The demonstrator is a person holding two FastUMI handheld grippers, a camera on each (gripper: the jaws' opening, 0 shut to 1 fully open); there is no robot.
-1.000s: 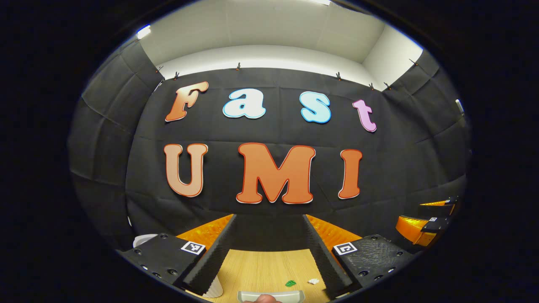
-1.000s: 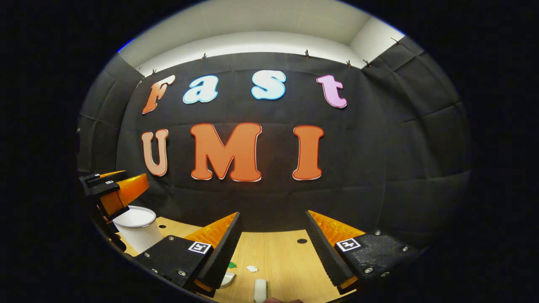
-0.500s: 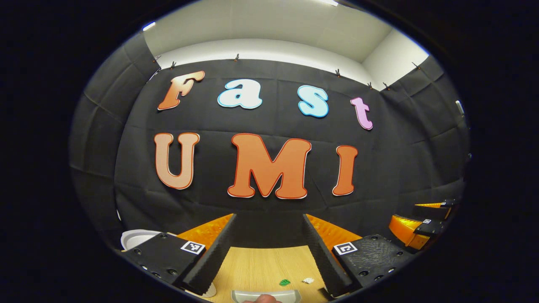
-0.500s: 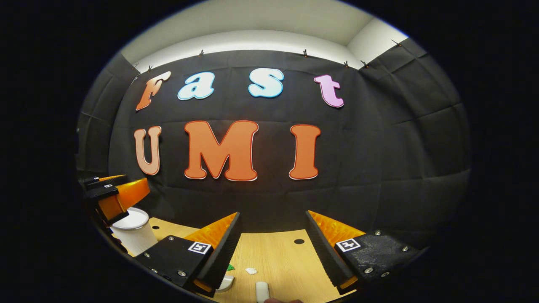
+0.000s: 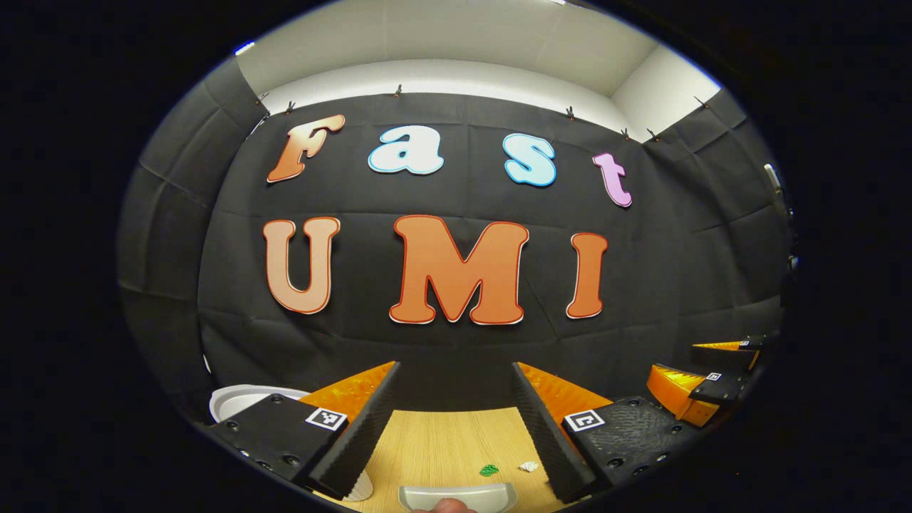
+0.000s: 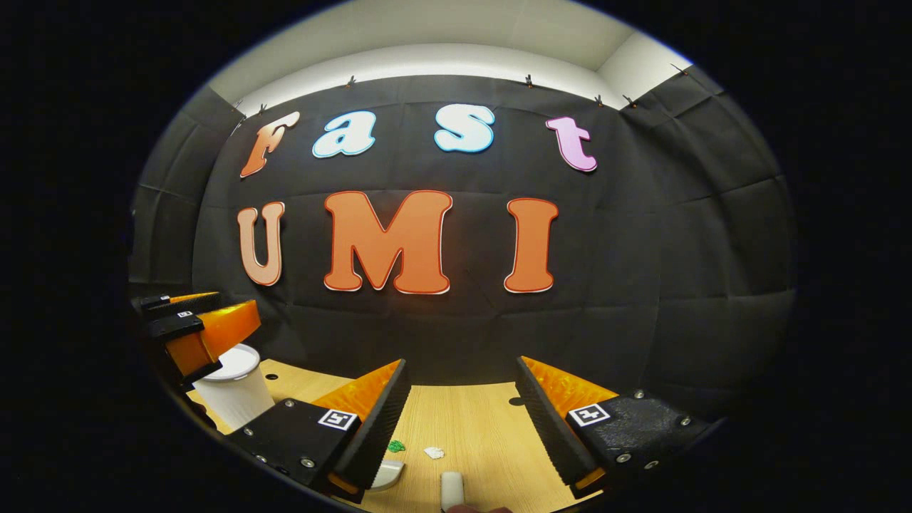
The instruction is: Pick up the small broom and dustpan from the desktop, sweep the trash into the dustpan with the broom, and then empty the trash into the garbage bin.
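The wooden desk (image 5: 442, 449) runs along the bottom of both views, ending at the black booth wall. In the left gripper view the left gripper (image 5: 456, 420) hangs above it with its fingers (image 5: 356, 442) spread wide and nothing between them; the right gripper (image 5: 695, 388) shows farther off at the right edge. In the right gripper view the right gripper's own fingers (image 6: 374, 427) are likewise spread apart over bare wood, and the left gripper appears at the far left, just in front of the white garbage bin (image 6: 231, 392) standing on the desk. The grey dustpan (image 5: 458, 496) lies flat at the bottom edge of the left gripper view, below the open fingers. The broom's pale handle (image 6: 451, 490) lies at the bottom of the right gripper view. Two bits of trash, a green scrap (image 5: 489, 470) and a white scrap (image 5: 529, 467), sit close together just beyond the dustpan
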